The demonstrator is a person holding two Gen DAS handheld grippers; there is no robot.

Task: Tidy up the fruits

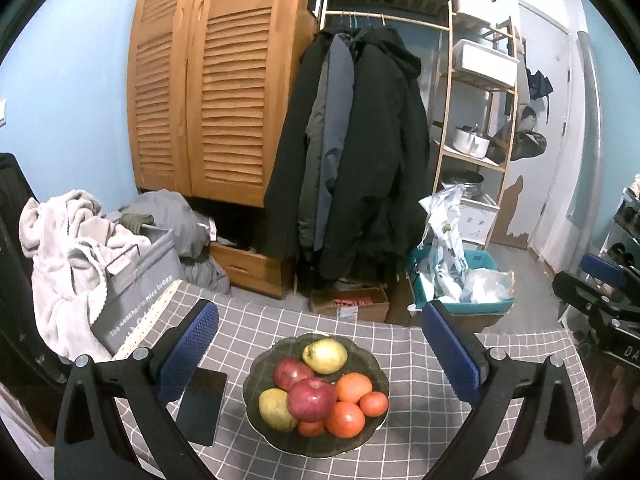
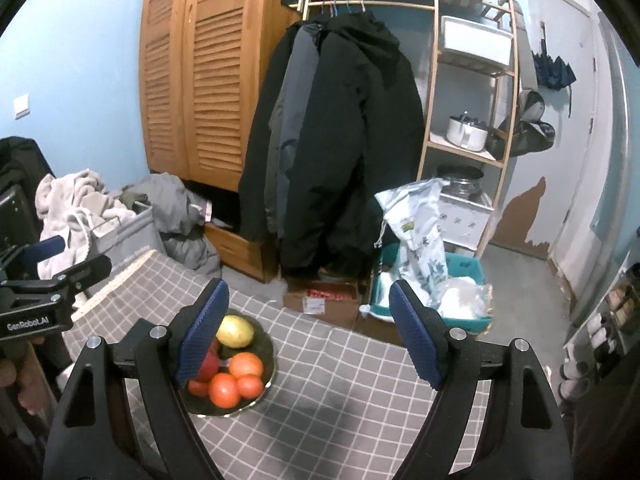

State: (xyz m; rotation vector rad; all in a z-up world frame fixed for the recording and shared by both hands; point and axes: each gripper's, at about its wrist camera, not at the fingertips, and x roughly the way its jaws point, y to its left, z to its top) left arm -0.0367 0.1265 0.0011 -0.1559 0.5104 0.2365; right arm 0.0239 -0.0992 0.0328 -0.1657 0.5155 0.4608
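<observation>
A dark bowl (image 1: 256,368) on the grey checked tablecloth holds red apples (image 1: 311,399), yellow pears (image 1: 325,355) and several oranges (image 1: 353,387). My left gripper (image 1: 320,360) is open and empty, with the bowl between and below its blue pads (image 1: 188,354). In the right wrist view the bowl (image 2: 269,364) lies at lower left, partly hidden behind the left pad (image 2: 202,330), with oranges (image 2: 245,365) and a pear (image 2: 235,332) showing. My right gripper (image 2: 310,332) is open and empty, to the right of the bowl.
A black phone (image 1: 200,408) lies left of the bowl. A grey laundry basket (image 1: 136,292) with clothes stands at the table's left. Behind the table are a wooden wardrobe (image 1: 208,92), hanging coats (image 1: 360,152), a teal bin (image 1: 476,276) and a cardboard box (image 1: 348,304).
</observation>
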